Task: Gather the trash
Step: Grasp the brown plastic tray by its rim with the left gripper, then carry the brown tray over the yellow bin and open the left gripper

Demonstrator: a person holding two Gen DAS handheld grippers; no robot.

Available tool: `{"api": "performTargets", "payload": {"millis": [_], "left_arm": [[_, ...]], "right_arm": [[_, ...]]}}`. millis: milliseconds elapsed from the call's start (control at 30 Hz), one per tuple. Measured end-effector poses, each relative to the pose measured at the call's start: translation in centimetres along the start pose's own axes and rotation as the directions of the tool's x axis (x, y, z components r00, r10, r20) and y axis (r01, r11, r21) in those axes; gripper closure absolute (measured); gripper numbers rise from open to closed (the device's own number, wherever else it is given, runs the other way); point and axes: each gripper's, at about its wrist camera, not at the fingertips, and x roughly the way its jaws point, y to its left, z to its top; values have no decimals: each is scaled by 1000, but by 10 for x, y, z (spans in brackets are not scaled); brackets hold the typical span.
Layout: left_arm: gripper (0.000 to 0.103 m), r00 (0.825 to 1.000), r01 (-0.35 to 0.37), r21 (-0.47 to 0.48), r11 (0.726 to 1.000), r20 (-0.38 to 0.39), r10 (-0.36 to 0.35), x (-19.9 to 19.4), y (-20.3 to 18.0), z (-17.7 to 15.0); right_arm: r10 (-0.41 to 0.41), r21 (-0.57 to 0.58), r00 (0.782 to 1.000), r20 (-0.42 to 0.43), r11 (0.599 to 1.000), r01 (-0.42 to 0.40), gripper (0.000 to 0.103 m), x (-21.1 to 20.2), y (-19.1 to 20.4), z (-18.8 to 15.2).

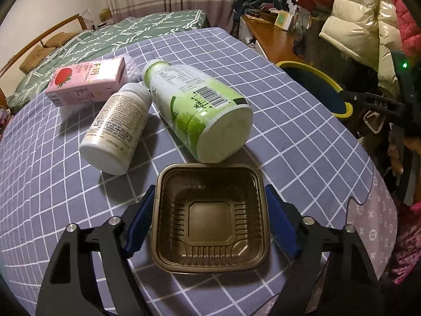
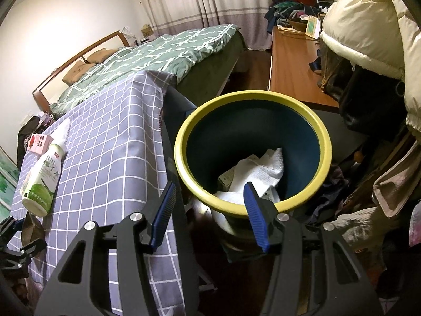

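Inside the bin (image 2: pixel 253 100) white paper (image 2: pixel 259 172); both tongs wide, left (image 1: pixel 210 218) straddling empty brown tray (image 1: pixel 210 218), right (image 2: pixel 210 208) empty.

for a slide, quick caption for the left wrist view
Open left gripper straddles a brown plastic tray on the checked tablecloth, bottles beyond.

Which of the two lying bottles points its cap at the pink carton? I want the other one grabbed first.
The smaller white bottle with the dense beige text label; its cap end touches the pink carton. The larger green-labelled bottle lies beside it.
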Motion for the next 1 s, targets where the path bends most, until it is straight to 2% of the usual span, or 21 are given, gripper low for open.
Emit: {"api": "performTargets", "payload": {"millis": [67,367,600,800,1000], "left_arm": [[34,1000,1,2,1000,-4,-1,-1,0,1],[34,999,28,26,999,-20,-28,-8,-10,2],[34,997,81,85,993,-8,-80,-31,-38,10],[34,991,131,161,978,10,-135,-38,-75,38],[34,985,165,211,963,15,-172,-20,-118,90]], "right_arm": [[2,0,1000,0,1000,-2,51,0,0,0],[25,4,1000,8,1000,-25,51,-5,-1,-3],[39,21,999,21,999,-39,51,-9,-10,-5],[18,46,999,44,999,-20,51,-13,-26,-9],[-33,80,997,76,996,27,51,-24,-51,-15]]}}
